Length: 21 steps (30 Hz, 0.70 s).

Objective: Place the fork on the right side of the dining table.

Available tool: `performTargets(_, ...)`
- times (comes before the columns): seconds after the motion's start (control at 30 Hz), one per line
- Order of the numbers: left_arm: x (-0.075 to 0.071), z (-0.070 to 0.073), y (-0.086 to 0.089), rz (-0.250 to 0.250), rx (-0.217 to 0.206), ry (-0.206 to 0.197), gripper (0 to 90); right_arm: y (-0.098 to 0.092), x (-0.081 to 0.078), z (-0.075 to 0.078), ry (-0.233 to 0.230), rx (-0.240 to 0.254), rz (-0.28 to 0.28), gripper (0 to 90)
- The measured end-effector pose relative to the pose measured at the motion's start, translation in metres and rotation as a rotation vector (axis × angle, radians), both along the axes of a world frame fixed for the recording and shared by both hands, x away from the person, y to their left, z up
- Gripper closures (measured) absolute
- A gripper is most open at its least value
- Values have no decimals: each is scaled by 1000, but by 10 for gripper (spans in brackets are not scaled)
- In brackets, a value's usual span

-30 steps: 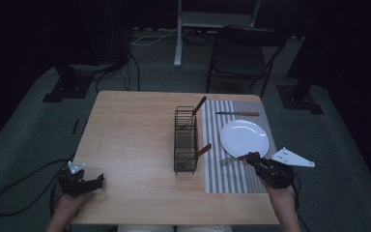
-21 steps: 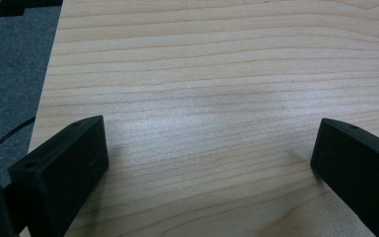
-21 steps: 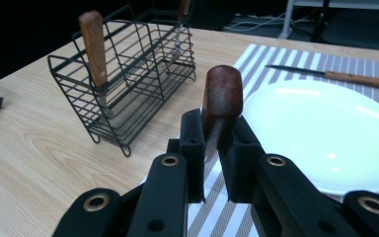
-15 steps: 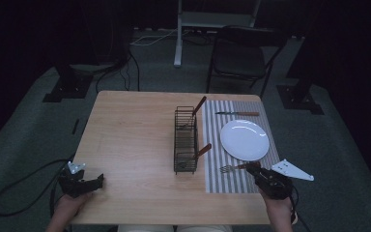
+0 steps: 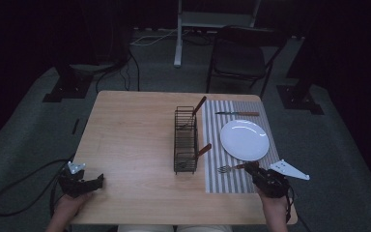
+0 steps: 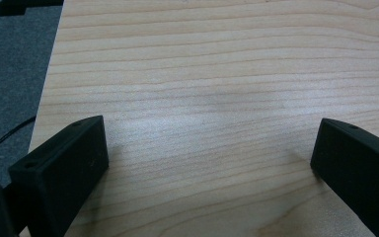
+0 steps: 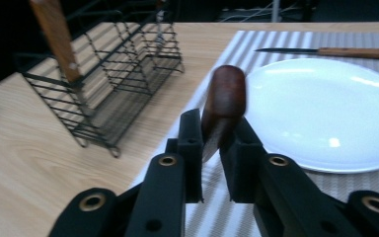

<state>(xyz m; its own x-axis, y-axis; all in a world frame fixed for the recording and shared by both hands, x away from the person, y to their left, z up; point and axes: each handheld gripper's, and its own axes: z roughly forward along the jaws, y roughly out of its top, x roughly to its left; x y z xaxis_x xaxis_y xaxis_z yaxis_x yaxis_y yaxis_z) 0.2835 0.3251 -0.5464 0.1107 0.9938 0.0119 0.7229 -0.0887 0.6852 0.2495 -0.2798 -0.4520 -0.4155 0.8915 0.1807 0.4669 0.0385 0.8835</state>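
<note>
My right gripper (image 5: 252, 168) is at the front of the striped placemat (image 5: 216, 126), shut on the wooden handle of a fork (image 5: 228, 168) whose tines point left, low over the mat. In the right gripper view the handle (image 7: 224, 96) stands between the two jaws of the right gripper (image 7: 212, 126); they have just eased apart slightly and still hold it. A white plate (image 5: 244, 139) lies just beyond. My left gripper (image 5: 95, 182) rests open at the table's front left, and in its own view the left gripper (image 6: 209, 133) has bare wood between its jaws.
A black wire rack (image 5: 185, 140) stands mid-table with two wooden-handled utensils (image 5: 199, 105) in it. A knife (image 5: 236, 114) lies on the mat behind the plate. In the right gripper view the rack (image 7: 113, 84) is left of the plate (image 7: 325, 113). A chair (image 5: 239, 58) stands beyond the table.
My right gripper has sunk and drawn back toward the table's front edge with the fork, away from the plate's rim. The left gripper has stayed put.
</note>
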Motion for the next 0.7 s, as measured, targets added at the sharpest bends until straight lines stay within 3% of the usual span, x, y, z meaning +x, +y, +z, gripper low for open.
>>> performTargets(0.27, 0, 0, 0, 0, 0, 0, 15, -21, 8, -9, 26, 27, -30, 717)
performTargets(0.7, 0, 0, 0, -1, 1, 0, 15, -59, 24, -41, 86, 61, -49, 630)
